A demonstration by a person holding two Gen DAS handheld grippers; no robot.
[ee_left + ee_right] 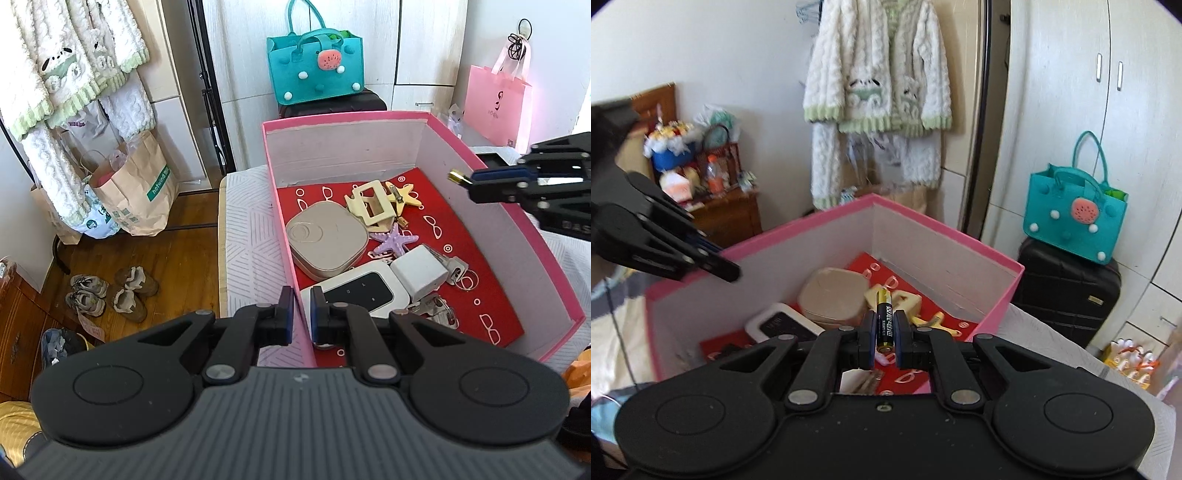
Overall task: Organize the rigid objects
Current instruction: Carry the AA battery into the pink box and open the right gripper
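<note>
Battery [885, 320], Chinese-lettered; paper bag [142, 192] reads "hotwind".

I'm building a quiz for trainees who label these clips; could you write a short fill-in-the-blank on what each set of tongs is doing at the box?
1. The right tongs are shut on a black and gold ____.
2. The left tongs are clamped on the wall of the ____ box.
3. The floor of the box is lined with ____ paper printed with white glasses.
4. The lilac hair clip inside is shaped like a ____.

Missing words: battery; pink; red; starfish
</note>
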